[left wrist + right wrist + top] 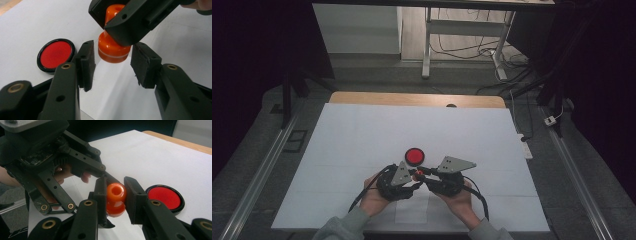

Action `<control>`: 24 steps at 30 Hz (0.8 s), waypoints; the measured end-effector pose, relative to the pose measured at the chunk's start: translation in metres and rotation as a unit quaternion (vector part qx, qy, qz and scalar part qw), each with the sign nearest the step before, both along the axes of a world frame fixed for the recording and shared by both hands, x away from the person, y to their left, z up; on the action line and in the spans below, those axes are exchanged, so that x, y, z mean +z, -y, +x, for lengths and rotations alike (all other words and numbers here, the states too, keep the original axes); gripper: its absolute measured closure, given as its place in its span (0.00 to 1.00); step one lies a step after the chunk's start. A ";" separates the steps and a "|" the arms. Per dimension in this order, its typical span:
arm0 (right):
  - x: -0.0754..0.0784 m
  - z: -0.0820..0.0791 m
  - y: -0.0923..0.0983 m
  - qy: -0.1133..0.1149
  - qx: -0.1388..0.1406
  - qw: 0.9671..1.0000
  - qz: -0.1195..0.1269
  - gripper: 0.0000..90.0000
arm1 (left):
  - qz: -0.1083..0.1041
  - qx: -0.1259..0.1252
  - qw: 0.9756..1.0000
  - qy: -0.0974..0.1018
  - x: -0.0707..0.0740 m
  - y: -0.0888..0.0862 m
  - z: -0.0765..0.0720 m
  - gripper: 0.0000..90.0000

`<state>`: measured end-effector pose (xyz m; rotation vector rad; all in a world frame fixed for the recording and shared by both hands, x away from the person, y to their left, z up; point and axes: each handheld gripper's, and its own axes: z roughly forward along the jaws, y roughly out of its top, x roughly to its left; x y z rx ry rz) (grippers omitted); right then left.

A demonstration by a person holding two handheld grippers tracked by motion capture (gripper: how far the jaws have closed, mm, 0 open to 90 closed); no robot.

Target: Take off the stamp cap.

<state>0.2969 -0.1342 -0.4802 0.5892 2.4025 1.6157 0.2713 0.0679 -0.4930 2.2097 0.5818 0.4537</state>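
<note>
Orange stamp [115, 199] sits mid-air at the table's near centre, knob clamped between the right gripper [115, 192] fingers. Left gripper [112, 66] fingers stand wide, flanking the stamp's base — not touching. Likely a handover: close squarely on the base before the right lets go. Red ink pad [414, 156] lies just beyond; white table [362, 135] has open room all round.

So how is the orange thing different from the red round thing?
The orange stamp is tall and knobbed; the red ink pad is flat, in a black rim. The right gripper clamps the stamp, while the ink pad lies untouched on the white sheet. Both are round.
</note>
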 end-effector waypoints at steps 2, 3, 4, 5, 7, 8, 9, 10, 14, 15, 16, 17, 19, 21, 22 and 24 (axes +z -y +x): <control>0.000 0.000 0.000 0.000 0.001 1.000 0.000 0.80 | 0.000 -0.001 1.000 0.001 0.000 0.000 0.000 0.62; 0.000 0.000 0.000 0.000 0.001 1.000 0.000 0.80 | 0.000 -0.001 1.000 0.001 0.000 0.000 0.000 0.64; 0.000 0.000 0.000 0.000 0.001 1.000 0.001 0.80 | 0.000 -0.001 1.000 0.002 0.000 0.000 0.000 0.65; 0.000 0.000 0.000 -0.001 0.000 1.000 0.002 0.80 | 0.000 -0.001 1.000 0.002 0.000 0.000 0.000 0.65; 0.000 0.000 0.001 -0.002 0.001 1.000 0.001 0.80 | 0.000 -0.001 1.000 0.004 0.000 0.000 0.000 0.67; 0.000 0.001 0.001 -0.003 0.001 1.000 0.002 0.80 | 0.000 -0.001 1.000 0.004 0.000 0.000 0.000 0.68; 0.000 0.001 0.001 -0.003 0.001 1.000 0.002 0.80 | 0.000 -0.001 1.000 0.005 0.000 0.000 0.000 0.68; 0.000 0.001 0.001 -0.004 0.002 1.000 0.002 0.80 | 0.001 -0.001 1.000 0.006 0.000 0.000 -0.001 0.68; 0.000 0.001 0.001 -0.006 0.002 1.000 0.004 0.80 | 0.004 0.001 1.000 0.010 0.000 0.001 -0.001 0.70; 0.000 0.001 0.001 -0.006 0.002 1.000 0.004 0.80 | 0.005 0.001 1.000 0.012 0.000 0.001 -0.001 0.70; 0.000 0.001 0.001 -0.006 0.002 1.000 0.004 0.80 | 0.006 0.002 1.000 0.013 0.000 0.001 -0.002 0.70; 0.000 0.001 0.001 -0.006 0.001 1.000 0.004 0.80 | 0.007 0.001 1.000 0.014 0.000 0.001 -0.002 0.70; 0.000 0.001 0.001 -0.005 0.001 1.000 0.006 0.80 | 0.006 0.001 1.000 0.015 0.000 0.001 -0.002 0.71; 0.000 0.000 0.001 -0.003 0.001 1.000 0.009 0.80 | 0.005 -0.001 1.000 0.015 0.000 0.001 -0.002 0.71; 0.000 0.000 0.001 -0.003 0.001 1.000 0.010 0.80 | 0.005 0.000 1.000 0.015 0.000 0.000 -0.002 0.71; 0.000 0.001 0.002 -0.005 0.001 1.000 0.010 0.80 | 0.005 0.000 1.000 0.015 0.000 0.000 -0.002 0.71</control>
